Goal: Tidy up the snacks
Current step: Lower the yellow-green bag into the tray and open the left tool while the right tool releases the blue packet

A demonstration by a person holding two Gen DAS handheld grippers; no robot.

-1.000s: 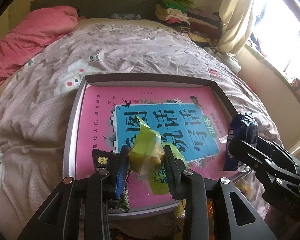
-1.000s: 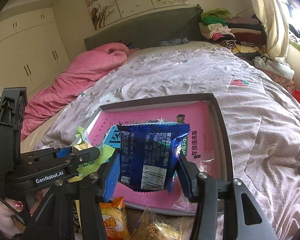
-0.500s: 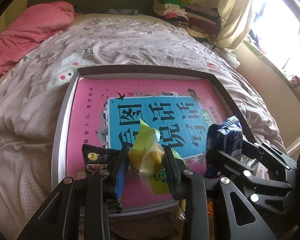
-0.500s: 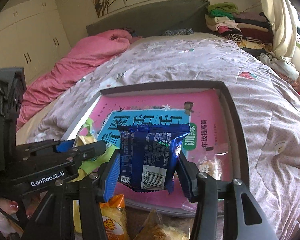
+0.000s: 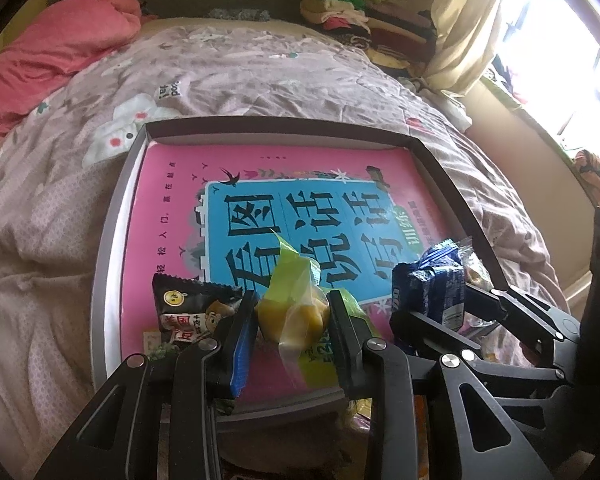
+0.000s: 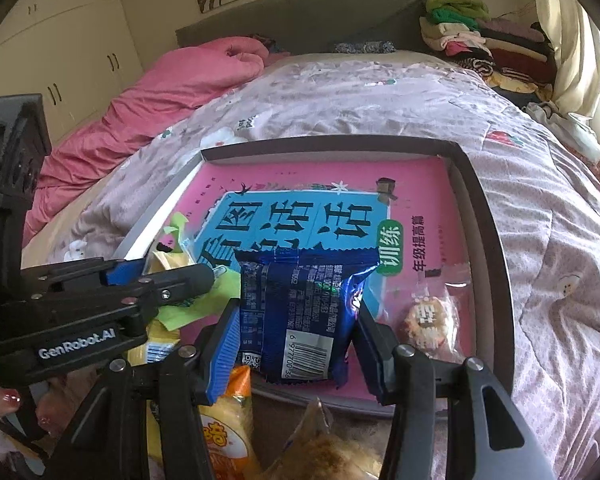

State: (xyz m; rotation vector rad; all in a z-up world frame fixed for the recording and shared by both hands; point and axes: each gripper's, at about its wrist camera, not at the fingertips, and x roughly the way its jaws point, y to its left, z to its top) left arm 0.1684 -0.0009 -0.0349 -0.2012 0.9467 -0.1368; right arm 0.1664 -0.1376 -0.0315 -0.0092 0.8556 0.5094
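A yellow snack [image 5: 292, 312] in a green wrapper is pinched by the left gripper [image 5: 293, 322] just above the near end of a tray [image 5: 112, 240]. A blue packet [image 6: 304, 316] is pinched by the right gripper [image 6: 296, 340] beside it. A black packet [image 5: 188, 308] and a clear-wrapped cookie [image 6: 428, 320] are lying on the pink book [image 5: 172, 184] in the tray.

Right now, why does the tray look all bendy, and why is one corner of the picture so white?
Left wrist view: the fisheye lens bows the tray edges, and the window at upper right is washed out white by daylight. Right wrist view: the tray rim curves too, the light is more even, and the blue packet print stays sharp.
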